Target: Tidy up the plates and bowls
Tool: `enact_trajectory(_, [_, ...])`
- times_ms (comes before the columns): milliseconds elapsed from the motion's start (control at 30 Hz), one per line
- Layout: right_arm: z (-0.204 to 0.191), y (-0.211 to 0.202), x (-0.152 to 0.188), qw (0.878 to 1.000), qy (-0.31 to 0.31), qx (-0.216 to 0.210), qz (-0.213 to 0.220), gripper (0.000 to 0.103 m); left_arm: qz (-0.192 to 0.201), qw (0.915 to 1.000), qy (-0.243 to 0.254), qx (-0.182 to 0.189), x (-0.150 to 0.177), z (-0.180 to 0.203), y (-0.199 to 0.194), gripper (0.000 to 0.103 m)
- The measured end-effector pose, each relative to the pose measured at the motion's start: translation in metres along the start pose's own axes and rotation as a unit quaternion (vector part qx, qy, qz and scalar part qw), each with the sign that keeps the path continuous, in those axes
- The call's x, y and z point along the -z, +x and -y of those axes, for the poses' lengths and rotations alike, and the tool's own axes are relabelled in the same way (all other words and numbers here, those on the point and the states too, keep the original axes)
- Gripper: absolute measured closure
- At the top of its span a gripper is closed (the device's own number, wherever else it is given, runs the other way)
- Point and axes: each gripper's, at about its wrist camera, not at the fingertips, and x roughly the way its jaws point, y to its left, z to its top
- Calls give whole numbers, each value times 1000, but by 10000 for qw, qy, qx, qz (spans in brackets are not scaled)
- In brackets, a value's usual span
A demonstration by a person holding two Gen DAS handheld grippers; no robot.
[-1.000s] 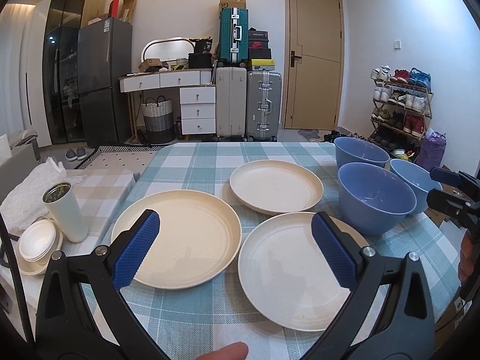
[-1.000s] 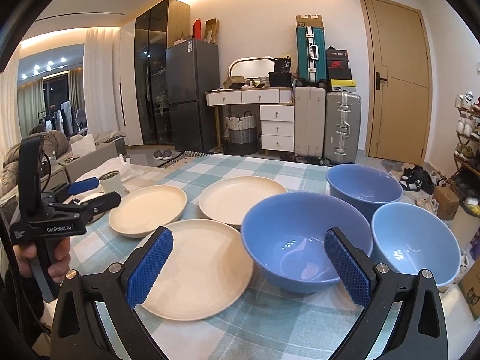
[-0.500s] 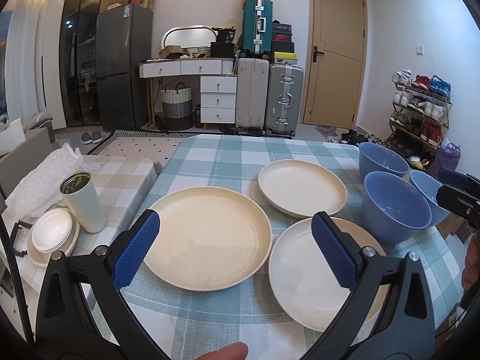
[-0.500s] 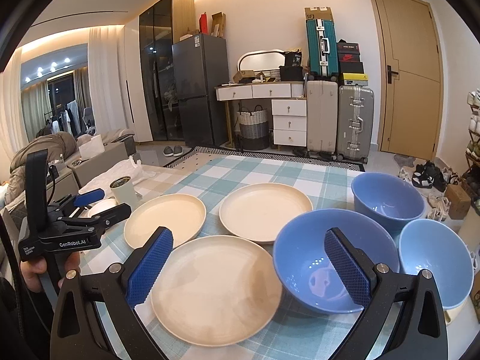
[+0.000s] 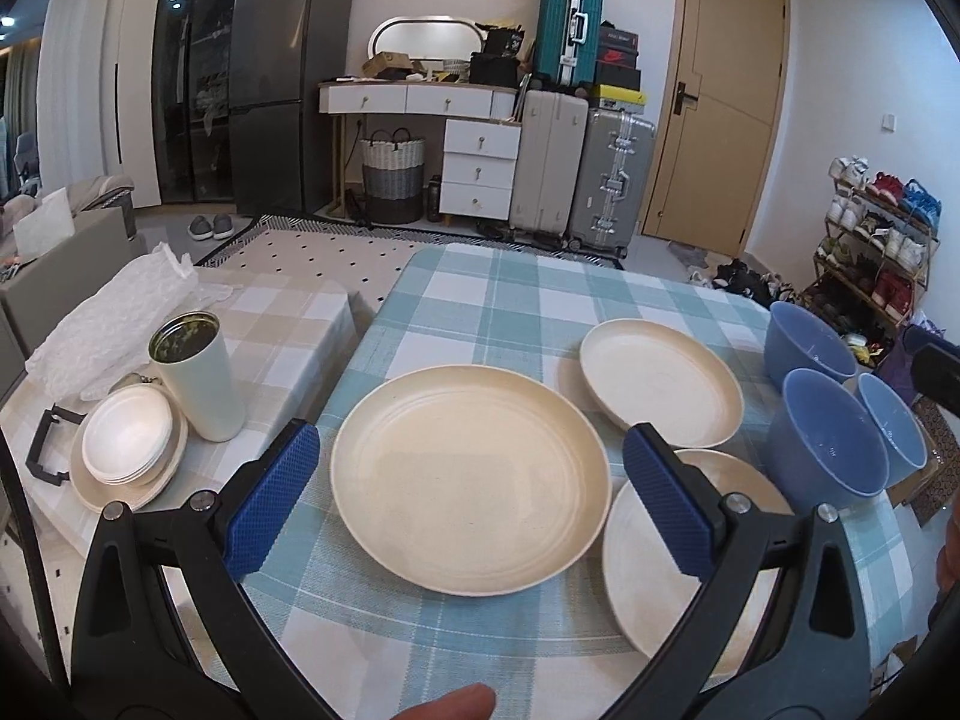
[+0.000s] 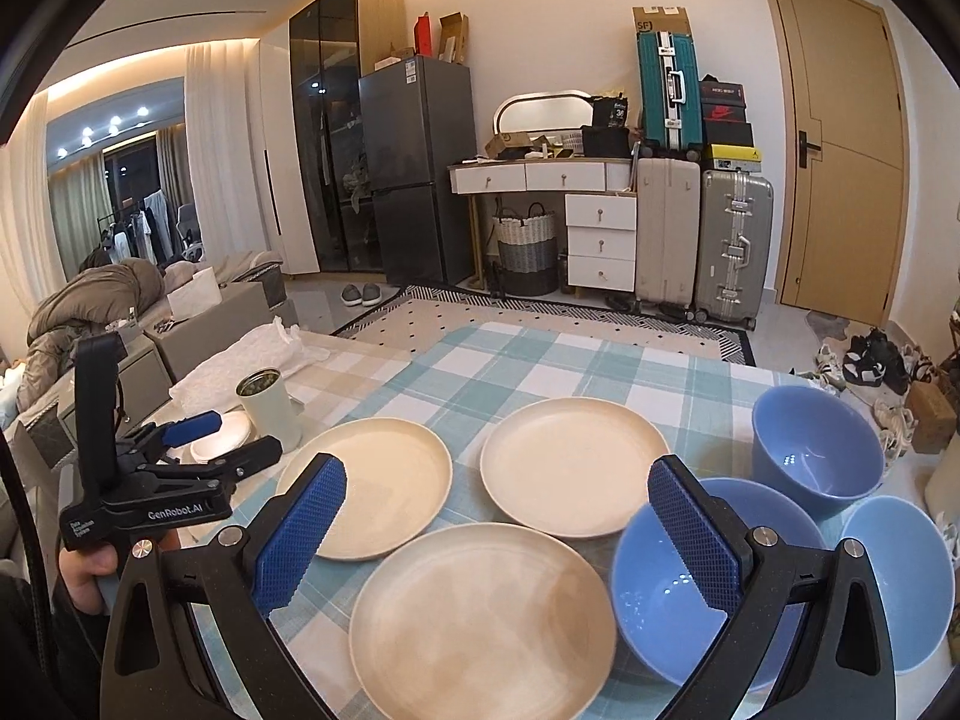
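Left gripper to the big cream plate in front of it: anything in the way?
Nothing visible. The left gripper is open, its pads either side of the large cream plate in the left wrist view, and only bare checked tablecloth lies around it. The other two plates sit off to its right.

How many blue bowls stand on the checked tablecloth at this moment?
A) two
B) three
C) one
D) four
B: the right wrist view shows three blue bowls, one far, one near and one at the right edge, each standing apart on the tablecloth, none nested.
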Motion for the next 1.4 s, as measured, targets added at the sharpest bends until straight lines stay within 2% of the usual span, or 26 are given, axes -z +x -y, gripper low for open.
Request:
enact_trajectory(367, [-16, 55, -9, 9991, 3, -83, -425, 0, -349, 9993, -31, -156, 7, -14, 40, 2])
enact_trajectory(1000, [-27, 146, 12, 9944, -34, -186, -1038, 0, -954, 9944, -249, -391, 32, -50, 109, 2])
enact_trajectory(1400, [-40, 188, 25, 9897, -132, -274, -1397, 0, -1213, 9914, -346, -363, 40, -65, 127, 5])
